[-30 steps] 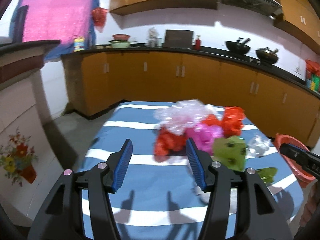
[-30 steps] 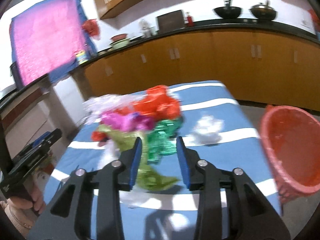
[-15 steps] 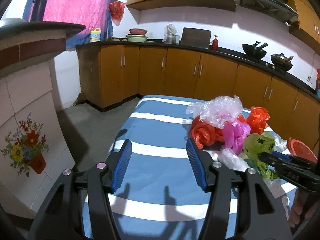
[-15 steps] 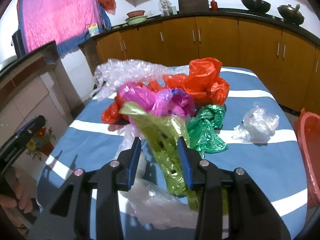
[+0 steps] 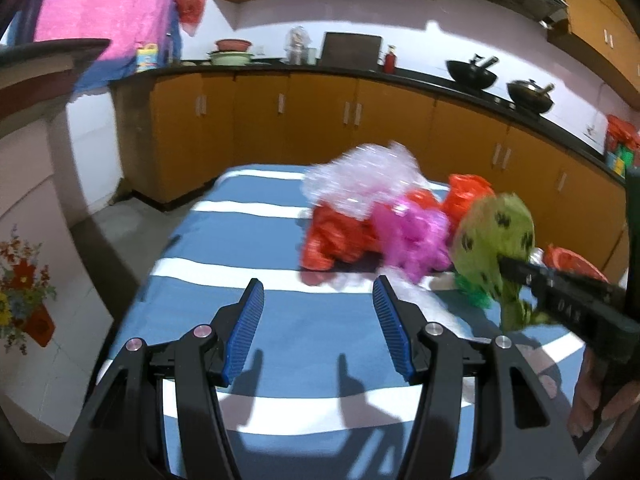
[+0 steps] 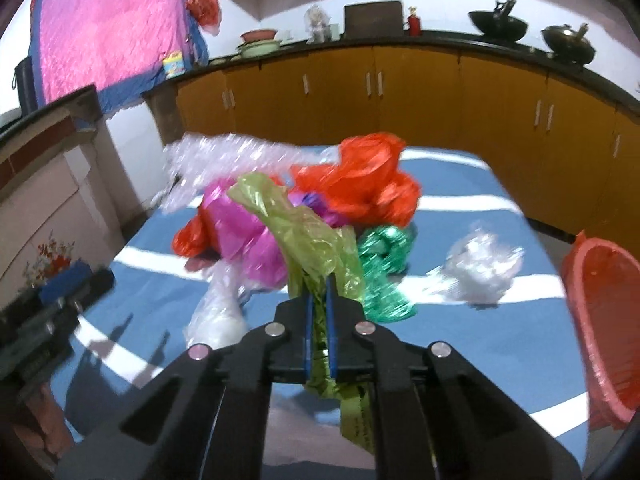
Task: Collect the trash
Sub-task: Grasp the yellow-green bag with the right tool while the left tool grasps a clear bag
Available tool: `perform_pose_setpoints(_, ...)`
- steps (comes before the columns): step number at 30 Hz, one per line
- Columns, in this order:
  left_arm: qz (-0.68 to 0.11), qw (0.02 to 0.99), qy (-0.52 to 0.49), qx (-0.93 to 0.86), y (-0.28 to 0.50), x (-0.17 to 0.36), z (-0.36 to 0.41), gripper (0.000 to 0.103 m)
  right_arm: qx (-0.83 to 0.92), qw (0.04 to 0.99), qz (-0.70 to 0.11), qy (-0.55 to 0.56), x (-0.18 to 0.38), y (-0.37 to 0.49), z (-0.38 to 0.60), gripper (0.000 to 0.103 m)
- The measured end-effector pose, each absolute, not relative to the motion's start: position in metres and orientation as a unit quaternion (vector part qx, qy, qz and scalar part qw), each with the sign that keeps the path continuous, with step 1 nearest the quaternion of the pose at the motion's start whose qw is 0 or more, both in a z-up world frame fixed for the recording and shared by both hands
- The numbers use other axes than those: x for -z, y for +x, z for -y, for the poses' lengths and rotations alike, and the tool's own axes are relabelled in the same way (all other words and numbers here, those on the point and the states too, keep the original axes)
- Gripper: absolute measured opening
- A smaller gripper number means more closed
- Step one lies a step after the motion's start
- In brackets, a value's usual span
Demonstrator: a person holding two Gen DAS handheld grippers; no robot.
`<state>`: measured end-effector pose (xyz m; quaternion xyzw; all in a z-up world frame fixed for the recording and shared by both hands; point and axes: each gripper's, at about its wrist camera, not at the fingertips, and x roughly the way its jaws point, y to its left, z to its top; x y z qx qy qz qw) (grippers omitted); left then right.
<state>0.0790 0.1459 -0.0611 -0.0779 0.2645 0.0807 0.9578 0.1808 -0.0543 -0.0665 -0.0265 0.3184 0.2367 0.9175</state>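
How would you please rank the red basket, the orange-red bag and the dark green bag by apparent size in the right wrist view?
1. Red basket, cut off at the edge and nearer the camera, so unsure.
2. Orange-red bag.
3. Dark green bag.

Bright overhead light, hard shadows, motion blur.

Nothing clearly legible anywhere. Faint raised characters on the side of the right gripper [image 5: 505, 265], off to the right of the left gripper [image 5: 318, 300], too blurred to spell out. Dark print on the hanging tail of the yellow-green bag [image 6: 304, 236], just below the right gripper's closed tips, unreadable. Bright printing on a yellow carton [image 6: 173, 63] far beyond the tips, on the counter [image 6: 440, 42], too small to read.
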Motion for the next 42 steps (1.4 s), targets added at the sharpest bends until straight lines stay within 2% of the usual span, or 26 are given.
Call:
perform_pose_setpoints(2,-0.273,0.957,-0.080,-0.065,0.083,0.063,-0.136,0.062,-0.227,0.922,-0.312,-0.021,0.062,0.182,0.061,0.007)
perform_pose_setpoints(5,-0.281,0.955,-0.078,-0.047,0.089,0.066,-0.120,0.063,-0.214,0.929,-0.303,-0.011,0.053,0.184,0.076,0.007)
perform_pose_setpoints(19,-0.358,0.931,-0.062,-0.025,0.120,0.094,-0.089,0.063,-0.191,0.938,-0.290,-0.010,0.045,0.180,0.105,0.007)
perform_pose_setpoints(21,-0.362,0.930,-0.067,-0.021,0.119,0.095,-0.090,0.056,-0.189,0.938,-0.291,-0.008,0.046,0.180,0.108,0.007)
perform_pose_setpoints(23,-0.362,0.930,-0.066,-0.016,0.119,0.094,-0.089,0.040,-0.186,0.938,-0.291,-0.006,0.046,0.179,0.111,0.007)
perform_pose_setpoints(28,-0.355,0.934,-0.045,-0.021,0.119,0.091,-0.085,0.027,-0.182,0.940,-0.288,-0.006,0.044,0.177,0.116,0.007)
perform_pose_setpoints(32,-0.347,0.936,-0.052,-0.025,0.118,0.083,-0.091,0.023,-0.177,0.942,-0.285,-0.003,0.041,0.176,0.124,0.007)
perform_pose_setpoints(42,-0.297,0.952,-0.066,-0.024,0.096,0.042,-0.102,0.023,-0.173,0.945,-0.276,0.011,0.033,0.164,0.139,0.007)
